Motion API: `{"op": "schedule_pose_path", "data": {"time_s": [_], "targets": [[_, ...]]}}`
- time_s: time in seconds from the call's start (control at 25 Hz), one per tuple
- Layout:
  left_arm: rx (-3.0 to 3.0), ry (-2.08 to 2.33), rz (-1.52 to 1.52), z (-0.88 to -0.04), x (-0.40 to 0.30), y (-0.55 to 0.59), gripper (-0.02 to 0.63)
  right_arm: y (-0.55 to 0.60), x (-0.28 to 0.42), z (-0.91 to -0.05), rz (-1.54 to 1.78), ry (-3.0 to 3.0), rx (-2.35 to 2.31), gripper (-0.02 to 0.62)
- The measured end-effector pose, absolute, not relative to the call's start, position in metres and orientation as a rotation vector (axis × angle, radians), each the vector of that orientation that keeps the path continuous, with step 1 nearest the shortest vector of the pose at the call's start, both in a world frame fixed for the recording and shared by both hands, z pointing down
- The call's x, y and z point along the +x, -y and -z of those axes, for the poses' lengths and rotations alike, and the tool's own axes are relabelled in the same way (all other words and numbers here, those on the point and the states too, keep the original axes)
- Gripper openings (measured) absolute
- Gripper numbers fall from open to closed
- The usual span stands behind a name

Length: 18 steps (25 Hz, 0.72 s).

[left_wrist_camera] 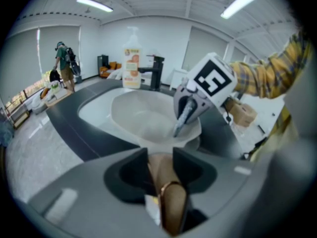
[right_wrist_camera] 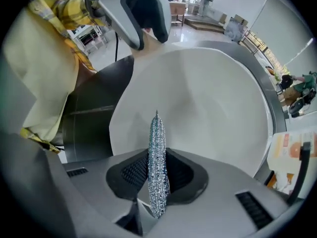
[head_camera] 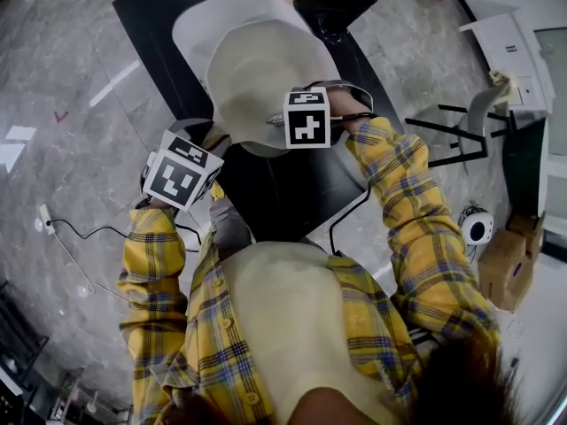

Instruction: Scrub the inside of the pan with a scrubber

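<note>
A cream-white pan is held tilted over the sink. Its brown handle, with a brass ring, runs back between the jaws of my left gripper, which is shut on it. My right gripper is shut on a flat silver mesh scrubber standing on edge between the pads. The scrubber's tip points into the pan's inside near the handle-side rim; I cannot tell whether it touches. In the head view the left gripper sits below the pan and the right gripper at its near rim.
A white basin is set in a dark counter. A black faucet and a soap bottle stand behind it. Cardboard boxes and a small white camera lie on the floor at right. A person stands far off.
</note>
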<state>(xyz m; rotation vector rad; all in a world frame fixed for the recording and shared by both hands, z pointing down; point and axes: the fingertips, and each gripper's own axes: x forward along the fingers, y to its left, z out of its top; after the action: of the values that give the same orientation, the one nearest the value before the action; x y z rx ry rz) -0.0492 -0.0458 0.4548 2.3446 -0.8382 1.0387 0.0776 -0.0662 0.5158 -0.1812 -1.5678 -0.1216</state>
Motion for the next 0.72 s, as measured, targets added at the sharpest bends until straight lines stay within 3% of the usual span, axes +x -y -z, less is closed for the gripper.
{"op": "schedule_pose_path", "data": {"time_s": [0.72], "targets": [[2.337, 0.832, -1.036, -0.455, -0.049, 0.046, 0.164, 0.056, 0.034, -0.499, -0.247, 1.764, -0.046, 0.083]]}}
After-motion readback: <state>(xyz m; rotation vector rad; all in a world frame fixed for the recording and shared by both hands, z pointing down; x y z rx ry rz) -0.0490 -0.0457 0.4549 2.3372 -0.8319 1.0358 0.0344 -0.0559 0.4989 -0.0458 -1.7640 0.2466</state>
